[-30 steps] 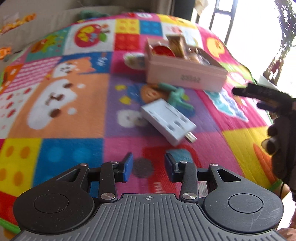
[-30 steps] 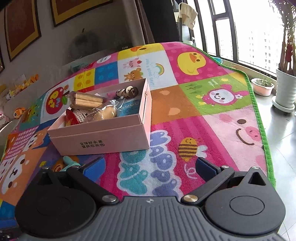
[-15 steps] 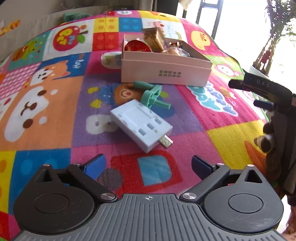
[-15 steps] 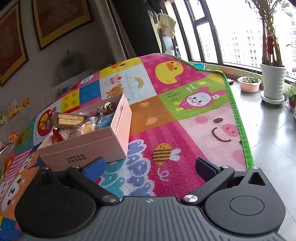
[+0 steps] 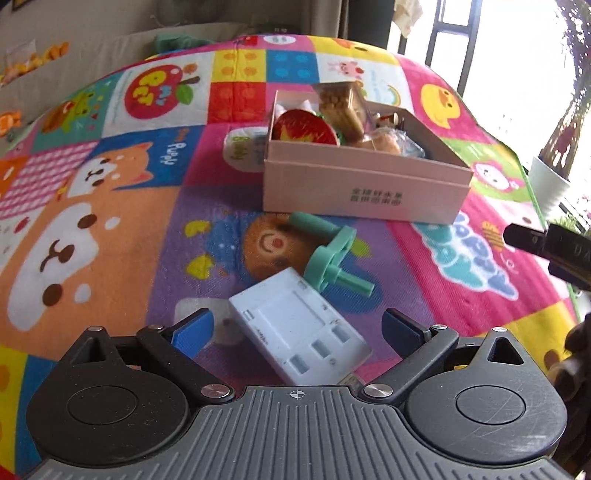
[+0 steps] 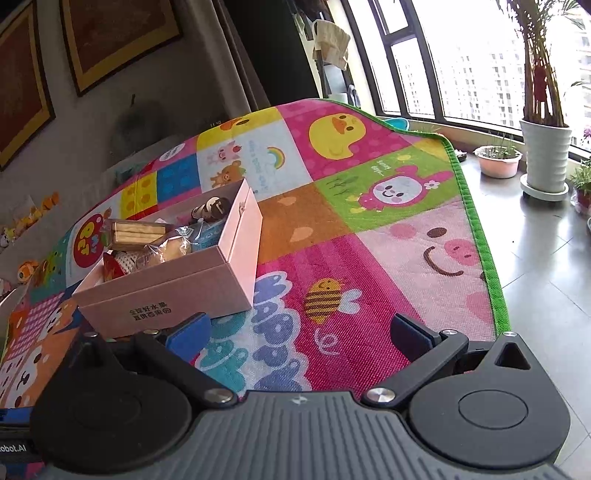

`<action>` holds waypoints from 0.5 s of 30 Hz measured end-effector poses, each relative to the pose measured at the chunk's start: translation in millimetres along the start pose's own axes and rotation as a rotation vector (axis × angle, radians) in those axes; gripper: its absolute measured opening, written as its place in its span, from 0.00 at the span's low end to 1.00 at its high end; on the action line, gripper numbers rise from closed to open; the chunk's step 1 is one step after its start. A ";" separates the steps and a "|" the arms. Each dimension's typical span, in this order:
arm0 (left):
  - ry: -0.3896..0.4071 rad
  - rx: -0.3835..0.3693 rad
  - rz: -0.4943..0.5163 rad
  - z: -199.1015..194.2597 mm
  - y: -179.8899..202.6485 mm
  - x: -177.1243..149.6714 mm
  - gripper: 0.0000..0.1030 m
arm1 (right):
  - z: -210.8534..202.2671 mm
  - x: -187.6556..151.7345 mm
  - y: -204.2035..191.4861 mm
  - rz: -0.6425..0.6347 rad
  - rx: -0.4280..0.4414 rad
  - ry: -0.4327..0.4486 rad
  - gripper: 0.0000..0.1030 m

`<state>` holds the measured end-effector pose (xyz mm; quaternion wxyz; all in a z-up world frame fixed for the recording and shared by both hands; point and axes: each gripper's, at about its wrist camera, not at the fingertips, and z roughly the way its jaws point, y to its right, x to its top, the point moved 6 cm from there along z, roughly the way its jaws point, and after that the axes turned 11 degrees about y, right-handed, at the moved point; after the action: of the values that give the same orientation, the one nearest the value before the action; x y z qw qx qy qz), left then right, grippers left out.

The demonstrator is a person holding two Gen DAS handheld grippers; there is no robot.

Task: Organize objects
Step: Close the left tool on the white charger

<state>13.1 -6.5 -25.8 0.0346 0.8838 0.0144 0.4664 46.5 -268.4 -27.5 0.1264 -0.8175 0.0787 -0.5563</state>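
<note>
A white plug adapter point(image 5: 299, 326) lies flat on the colourful play mat point(image 5: 110, 206). My left gripper point(image 5: 297, 330) is open, its blue-padded fingers on either side of the adapter, not touching it. A green plastic toy point(image 5: 330, 254) lies just beyond, in front of a pink cardboard box point(image 5: 364, 190) filled with snacks and toys. My right gripper point(image 6: 299, 332) is open and empty over the mat, to the right of the same box point(image 6: 170, 291). The right gripper's edge shows at the far right of the left wrist view point(image 5: 554, 247).
The mat's green edge point(image 6: 480, 236) borders a grey tiled floor with potted plants point(image 6: 546, 147) by the window. A sofa with small orange toys point(image 5: 33, 59) stands beyond the mat. Framed pictures point(image 6: 110, 33) hang on the wall.
My left gripper opened wide and moved forward until its fingers flank the white adapter. My right gripper stayed open and drew back a little from the pink box.
</note>
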 end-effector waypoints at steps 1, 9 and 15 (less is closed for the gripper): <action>0.001 -0.006 0.003 -0.5 -2.4 -1.6 0.81 | 0.3 -0.6 -0.8 -0.004 0.000 -0.003 1.00; 0.055 -0.004 -0.036 -18.3 -38.0 -7.7 0.53 | 3.0 -5.0 -13.8 -0.076 0.038 -0.047 1.00; 0.080 -0.010 -0.087 -24.7 -69.6 -10.3 0.53 | -19.7 -17.7 -91.4 -0.344 0.316 -0.107 1.00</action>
<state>-12.6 63.4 -25.6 0.0587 0.8628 0.0516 0.4994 20.6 -178.6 -9.4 0.1602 -0.8172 -0.1564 -0.5311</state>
